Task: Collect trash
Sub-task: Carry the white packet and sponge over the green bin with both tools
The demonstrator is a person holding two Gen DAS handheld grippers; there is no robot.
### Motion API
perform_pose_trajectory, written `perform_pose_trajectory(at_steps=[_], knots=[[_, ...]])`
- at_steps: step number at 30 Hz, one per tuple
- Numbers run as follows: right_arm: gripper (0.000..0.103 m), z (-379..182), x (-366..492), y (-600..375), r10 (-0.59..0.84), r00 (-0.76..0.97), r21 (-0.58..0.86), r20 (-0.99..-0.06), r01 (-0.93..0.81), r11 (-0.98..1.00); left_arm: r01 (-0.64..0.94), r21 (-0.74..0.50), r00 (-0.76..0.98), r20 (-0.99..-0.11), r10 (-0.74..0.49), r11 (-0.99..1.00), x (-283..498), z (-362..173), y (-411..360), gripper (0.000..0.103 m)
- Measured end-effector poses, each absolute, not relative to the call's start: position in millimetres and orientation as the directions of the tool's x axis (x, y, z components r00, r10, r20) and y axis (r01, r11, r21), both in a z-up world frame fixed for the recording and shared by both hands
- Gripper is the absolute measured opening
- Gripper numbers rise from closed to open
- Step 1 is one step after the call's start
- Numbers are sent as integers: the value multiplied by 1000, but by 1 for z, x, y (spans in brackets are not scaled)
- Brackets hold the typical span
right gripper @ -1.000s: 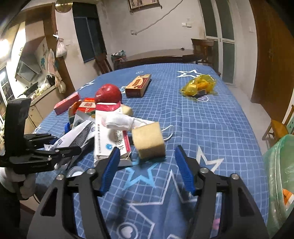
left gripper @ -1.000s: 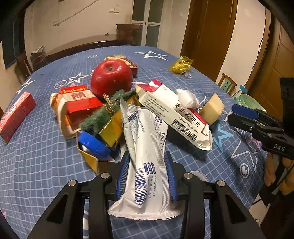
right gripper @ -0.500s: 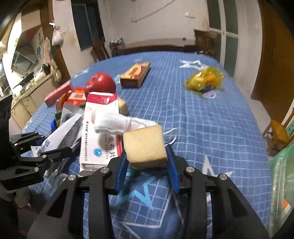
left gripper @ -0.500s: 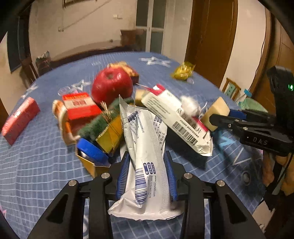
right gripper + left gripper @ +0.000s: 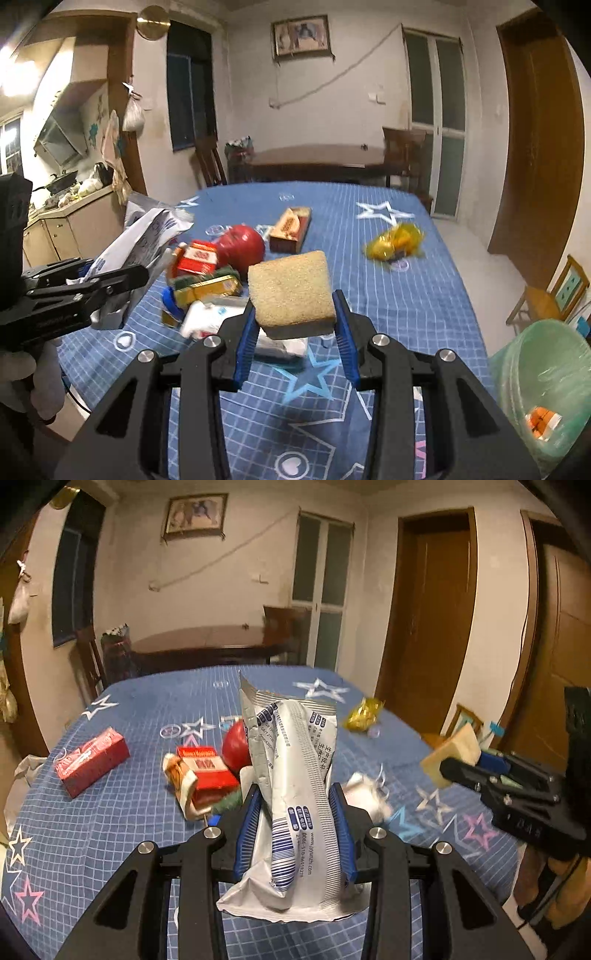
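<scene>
Trash in hand: silver wrapper [image 5: 295,794] clamped in left claw [image 5: 295,834]; tan sponge [image 5: 291,295] clamped in right claw [image 5: 295,343].
Change: a second ago the wrapper lay on the pile and the sponge sat on the table [image 5: 406,295] between open right jaws; now both are lifted clear of the cloth.
Pile: red apple [image 5: 240,247], red carton [image 5: 195,258] and white packet [image 5: 210,317] remain on the table, beside and beyond the sponge.
Bin: green bag-lined bin [image 5: 546,376] stands off the table edge, right of the sponge, one orange item inside.
Meaning: two pieces picked; judged next step is carrying them to the bin.
Outliers: yellow wrapper [image 5: 395,240] lies well apart from the pile.
</scene>
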State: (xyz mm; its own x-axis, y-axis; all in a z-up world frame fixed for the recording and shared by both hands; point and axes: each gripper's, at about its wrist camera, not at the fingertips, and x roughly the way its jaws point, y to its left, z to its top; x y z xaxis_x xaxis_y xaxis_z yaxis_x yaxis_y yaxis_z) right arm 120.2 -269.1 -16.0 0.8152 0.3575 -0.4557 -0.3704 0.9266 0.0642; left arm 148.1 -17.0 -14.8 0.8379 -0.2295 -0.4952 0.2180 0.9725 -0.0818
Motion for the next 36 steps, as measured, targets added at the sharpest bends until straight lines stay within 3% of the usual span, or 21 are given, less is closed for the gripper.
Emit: perform_pose_trajectory(at_steps=[16, 36], knots=[[37, 17, 104, -270, 320, 874, 41, -366, -328, 944, 221, -80, 891, -389, -234, 972, 112, 27, -48, 39], [37, 29, 99, -338, 195, 903, 48, -383, -191, 980, 353, -92, 845, -396, -359, 931, 143, 40, -115, 39]])
